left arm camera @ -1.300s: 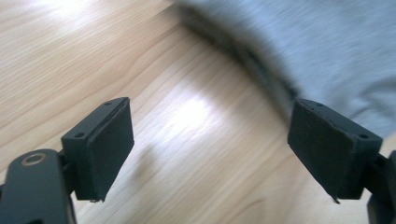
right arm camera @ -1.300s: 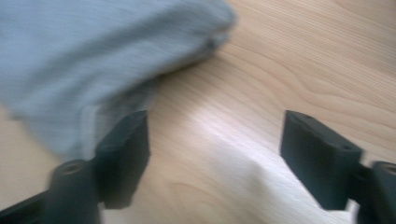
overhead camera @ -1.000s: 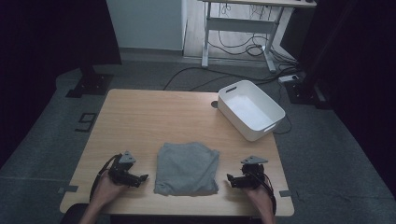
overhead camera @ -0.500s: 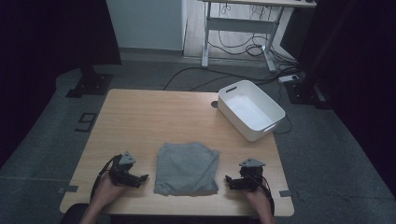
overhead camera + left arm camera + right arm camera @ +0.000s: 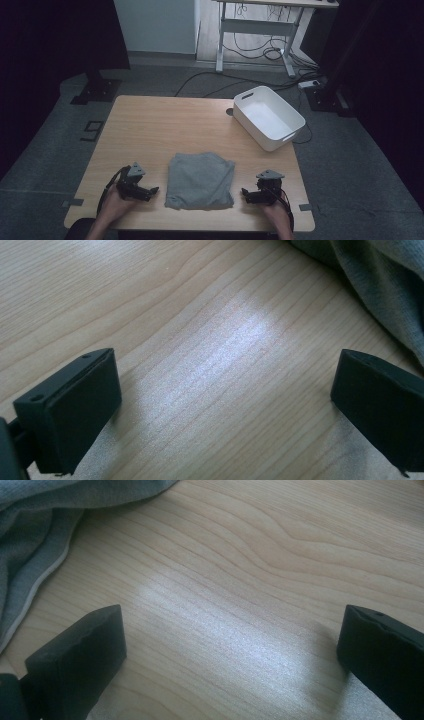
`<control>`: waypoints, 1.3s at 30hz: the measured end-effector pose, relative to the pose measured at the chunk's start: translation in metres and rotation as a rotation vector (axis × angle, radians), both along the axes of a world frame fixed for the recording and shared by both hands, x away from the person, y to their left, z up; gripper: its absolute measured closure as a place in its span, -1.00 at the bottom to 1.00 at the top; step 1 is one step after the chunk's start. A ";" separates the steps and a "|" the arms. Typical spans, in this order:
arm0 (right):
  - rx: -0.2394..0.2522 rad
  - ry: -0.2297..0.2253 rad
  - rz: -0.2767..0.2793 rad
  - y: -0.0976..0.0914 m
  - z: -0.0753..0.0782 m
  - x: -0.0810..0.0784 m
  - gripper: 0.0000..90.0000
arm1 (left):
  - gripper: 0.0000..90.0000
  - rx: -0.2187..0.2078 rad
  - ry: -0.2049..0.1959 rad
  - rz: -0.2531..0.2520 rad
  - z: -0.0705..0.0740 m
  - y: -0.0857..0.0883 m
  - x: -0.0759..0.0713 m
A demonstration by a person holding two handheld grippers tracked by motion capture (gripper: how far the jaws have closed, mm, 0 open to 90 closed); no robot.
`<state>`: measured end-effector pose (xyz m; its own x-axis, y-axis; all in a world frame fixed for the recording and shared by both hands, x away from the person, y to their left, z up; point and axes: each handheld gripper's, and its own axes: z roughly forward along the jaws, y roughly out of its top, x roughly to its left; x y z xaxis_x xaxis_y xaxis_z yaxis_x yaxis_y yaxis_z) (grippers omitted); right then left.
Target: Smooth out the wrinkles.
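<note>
Folded grey cloth [image 5: 200, 181] lying flat at the near middle of the wooden table [image 5: 165, 125], between both grippers. Left gripper [image 5: 148, 193] held low just left of the cloth, pointing right toward it, jaws wide apart over bare wood. Right gripper [image 5: 245, 194] mirrored just right of it, pointing left, jaws likewise spread, clamping nothing. White bin [image 5: 269, 118] at the far right corner.

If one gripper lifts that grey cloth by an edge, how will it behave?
The grey cloth would probably droop and unfold: it lies as soft folded layers with rumpled edges. It looks light, thin knit. Pushed, it would likely bunch up on the table rather than slide whole. Both grippers, left and right, sit open beside it.
</note>
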<state>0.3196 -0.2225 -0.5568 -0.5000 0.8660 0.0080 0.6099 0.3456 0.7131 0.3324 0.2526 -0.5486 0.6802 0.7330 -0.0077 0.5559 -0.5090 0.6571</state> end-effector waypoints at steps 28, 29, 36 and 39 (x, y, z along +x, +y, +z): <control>0.044 -0.013 -0.022 -0.018 0.080 0.042 -0.45 | -1.00 0.002 0.000 -0.001 0.000 0.000 0.000; 0.044 -0.017 -0.023 -0.019 0.085 0.046 -0.42 | -1.00 0.002 0.000 -0.001 0.000 0.000 0.000; 0.018 -0.031 -0.041 -0.020 0.109 0.075 -0.14 | -1.00 0.002 0.000 0.000 0.000 0.000 0.000; -0.007 -0.034 -0.052 -0.021 0.114 0.086 -0.03 | -1.00 0.002 -0.001 -0.001 0.000 0.000 0.000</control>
<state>0.4057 -0.2431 -0.4430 -0.4541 0.8909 -0.0139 0.6027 0.3187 0.7316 0.3325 0.2528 -0.5486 0.6809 0.7323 -0.0058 0.5550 -0.5109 0.6565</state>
